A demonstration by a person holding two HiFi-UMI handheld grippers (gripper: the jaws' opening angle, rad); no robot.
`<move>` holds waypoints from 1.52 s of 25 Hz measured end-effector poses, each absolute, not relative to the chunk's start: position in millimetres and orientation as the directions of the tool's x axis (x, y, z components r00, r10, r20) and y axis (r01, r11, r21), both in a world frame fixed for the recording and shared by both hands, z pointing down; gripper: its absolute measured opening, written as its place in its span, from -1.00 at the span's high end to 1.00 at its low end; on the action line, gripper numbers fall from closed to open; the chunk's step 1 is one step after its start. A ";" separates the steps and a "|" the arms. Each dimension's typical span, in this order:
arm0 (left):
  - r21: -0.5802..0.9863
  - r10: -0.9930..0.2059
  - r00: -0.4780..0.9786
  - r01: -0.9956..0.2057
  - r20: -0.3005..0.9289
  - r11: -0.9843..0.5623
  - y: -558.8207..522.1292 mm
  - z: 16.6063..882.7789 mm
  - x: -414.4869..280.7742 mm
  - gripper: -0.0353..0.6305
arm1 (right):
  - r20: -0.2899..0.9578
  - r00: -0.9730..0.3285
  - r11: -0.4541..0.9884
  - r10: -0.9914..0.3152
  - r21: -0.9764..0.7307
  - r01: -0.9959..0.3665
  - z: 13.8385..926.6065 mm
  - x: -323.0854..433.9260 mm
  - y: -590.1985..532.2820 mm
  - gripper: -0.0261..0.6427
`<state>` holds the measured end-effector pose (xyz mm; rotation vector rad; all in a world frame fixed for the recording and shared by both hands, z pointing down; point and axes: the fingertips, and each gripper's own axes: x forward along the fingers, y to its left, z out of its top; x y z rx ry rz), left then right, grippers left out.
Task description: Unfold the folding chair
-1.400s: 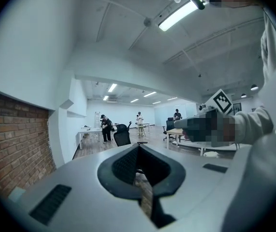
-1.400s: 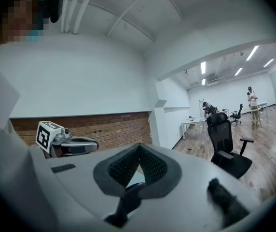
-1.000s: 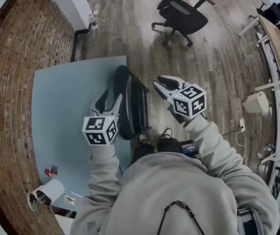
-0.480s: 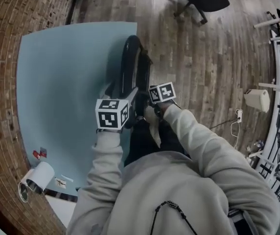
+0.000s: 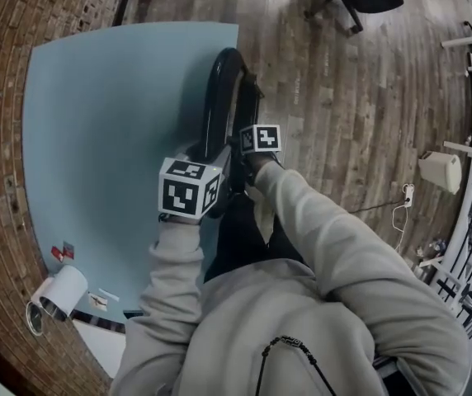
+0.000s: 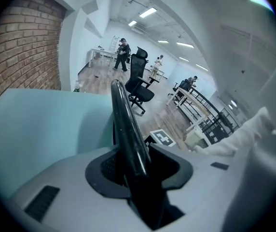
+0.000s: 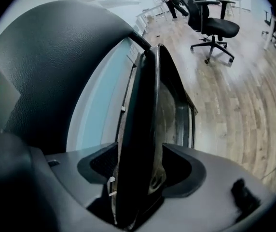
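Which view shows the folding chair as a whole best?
Head view: most of the folding chair shows from above, folded at the blue mat's edge. Left gripper view shows only its black frame tube up close; right gripper view, only the seat edge-on.

left arm (image 5: 170,287): grey sleeve, reaching up from the lower centre of the head view

left gripper (image 5: 207,153): centre of frame, pointing steeply down; jaws closing on the folding chair's black tube (image 6: 123,124)

right arm (image 5: 318,229): grey sleeve, stretched from lower right toward centre

right gripper (image 5: 248,159): just right of the left one, pointing steeply down; jaws wide apart, the folded seat (image 7: 143,129) between them
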<state>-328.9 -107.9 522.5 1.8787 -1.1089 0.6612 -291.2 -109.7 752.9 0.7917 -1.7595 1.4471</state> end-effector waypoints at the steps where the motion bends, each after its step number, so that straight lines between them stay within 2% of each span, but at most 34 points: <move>1: 0.412 -0.454 0.472 -0.881 0.756 -0.231 -108.1 521.9 -330.8 0.48 | 0.822 -0.570 0.153 0.000 -0.563 -0.812 757.2 -295.5 -105.3 0.06; 2: 0.435 -0.471 0.473 -0.879 0.744 -0.194 -108.7 521.3 -332.2 0.51 | 0.816 -0.577 0.123 0.024 -0.575 -0.809 762.0 -296.9 -100.3 0.08; 4: 0.452 -0.501 0.458 -0.880 0.734 -0.143 -109.4 521.3 -332.3 0.57 | 0.808 -0.588 0.105 0.052 -0.590 -0.801 769.0 -295.2 -95.7 0.30; 10: 0.467 -0.516 0.451 -0.878 0.728 -0.108 -108.7 521.7 -333.4 0.60 | 0.818 -0.566 0.163 0.101 -0.575 -0.802 764.9 -279.0 -93.5 0.37; 13: 0.477 -0.520 0.451 -0.874 0.725 -0.094 -109.8 522.8 -325.7 0.63 | 0.822 -0.562 0.207 0.096 -0.569 -0.796 760.8 -244.5 -98.3 0.44; 16: 0.491 -0.516 0.465 -0.866 0.719 -0.097 -108.2 525.3 -308.2 0.63 | 0.813 -0.577 0.183 0.080 -0.580 -0.794 761.4 -192.3 -98.1 0.53; 22: 0.492 -0.507 0.474 -0.864 0.720 -0.108 -109.3 534.8 -261.1 0.64 | 0.731 -0.673 0.117 0.107 -0.682 -0.722 781.2 -80.7 -102.2 0.52; 26: 0.496 -0.500 0.489 -0.858 0.715 -0.131 -111.8 539.8 -222.4 0.63 | 0.659 -0.749 0.117 0.073 -0.751 -0.649 797.7 -16.5 -104.7 0.50; 33: 0.522 -0.527 0.492 -0.846 0.693 -0.103 -113.2 560.1 -174.3 0.64 | 0.482 -0.873 0.121 0.067 -0.873 -0.473 838.2 74.2 -111.4 0.49; 38: 0.550 -0.513 0.516 -0.829 0.686 -0.099 -116.7 590.6 -164.3 0.65 | 0.389 -0.921 0.102 0.025 -0.917 -0.385 888.2 141.5 -109.9 0.47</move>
